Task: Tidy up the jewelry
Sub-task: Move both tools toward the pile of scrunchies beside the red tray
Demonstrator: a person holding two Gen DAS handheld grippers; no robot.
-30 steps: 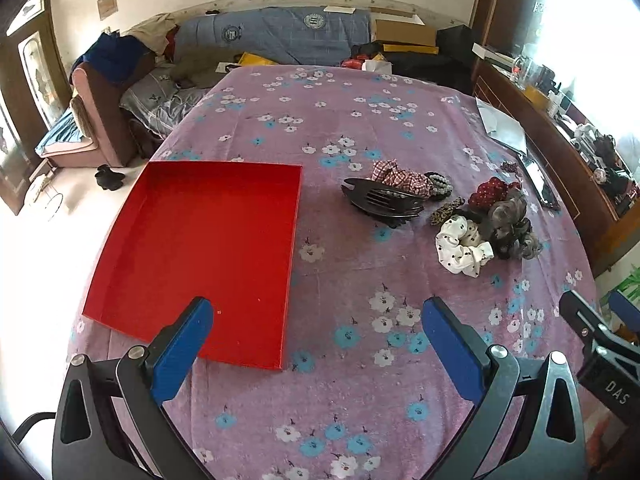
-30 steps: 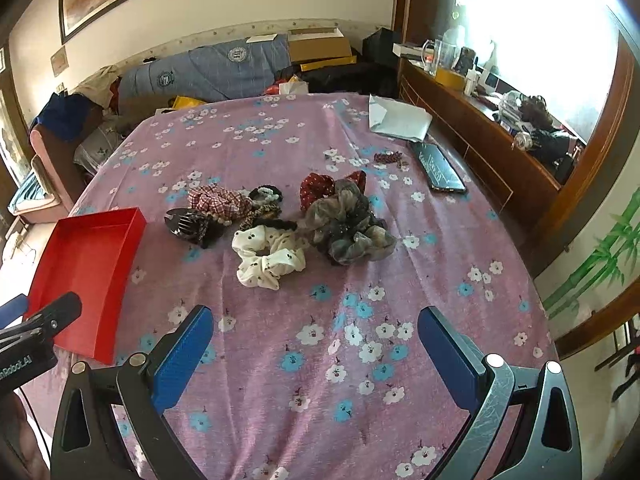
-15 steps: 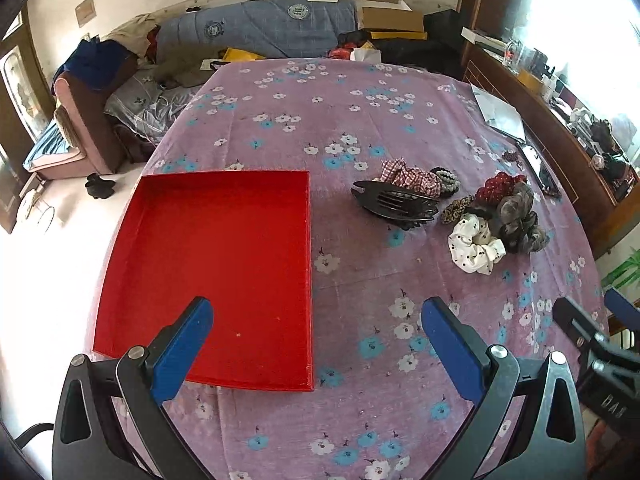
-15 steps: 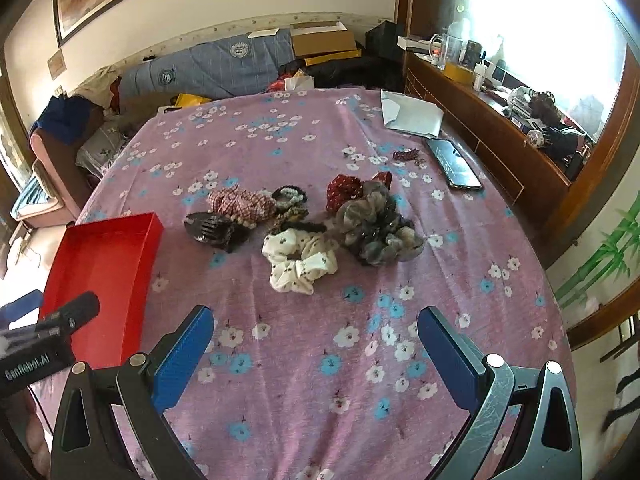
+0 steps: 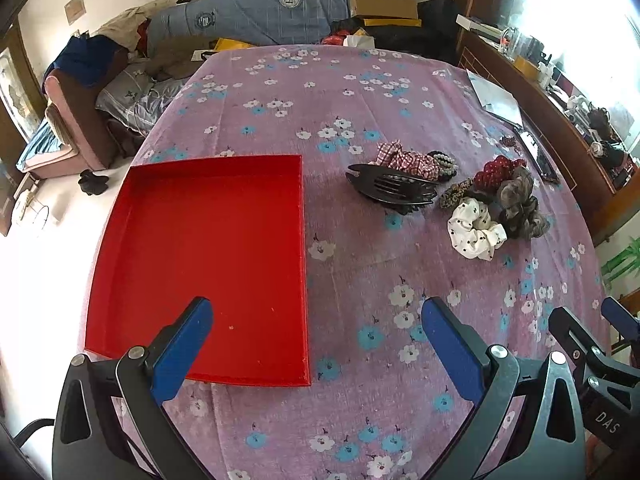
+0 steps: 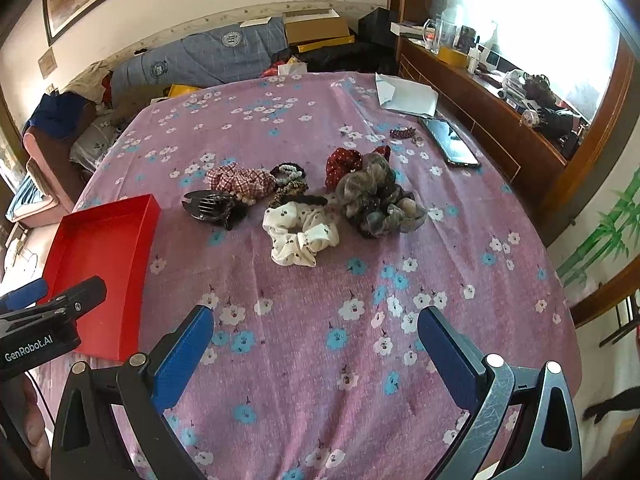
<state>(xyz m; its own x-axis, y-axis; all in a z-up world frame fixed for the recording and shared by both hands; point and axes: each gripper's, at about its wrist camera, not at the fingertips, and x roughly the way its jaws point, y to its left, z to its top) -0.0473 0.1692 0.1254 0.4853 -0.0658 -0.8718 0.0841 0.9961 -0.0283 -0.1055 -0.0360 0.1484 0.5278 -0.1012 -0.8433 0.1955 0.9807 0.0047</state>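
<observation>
An empty red tray [image 5: 208,256] lies on the left of the purple flowered table; it also shows in the right wrist view [image 6: 100,264]. Right of it lies a pile of hair accessories: a black claw clip [image 5: 390,192] [image 6: 212,206], a white dotted scrunchie [image 5: 474,232] [image 6: 300,234], a grey scrunchie [image 5: 520,208] [image 6: 378,200], a red dotted scrunchie [image 6: 344,162] and a red plaid scrunchie [image 6: 240,180]. My left gripper [image 5: 316,328] is open and empty above the tray's near right corner. My right gripper [image 6: 316,332] is open and empty, short of the white scrunchie.
A black phone [image 6: 452,142] and white papers [image 6: 408,96] lie at the table's far right. A small dark red hair tie [image 6: 402,133] lies near the phone. A wooden sideboard [image 6: 500,120] runs along the right. A sofa with clutter [image 5: 248,16] stands behind the table.
Both grippers have moved forward over the table, toward the tray and the pile. Both stay open and empty.
</observation>
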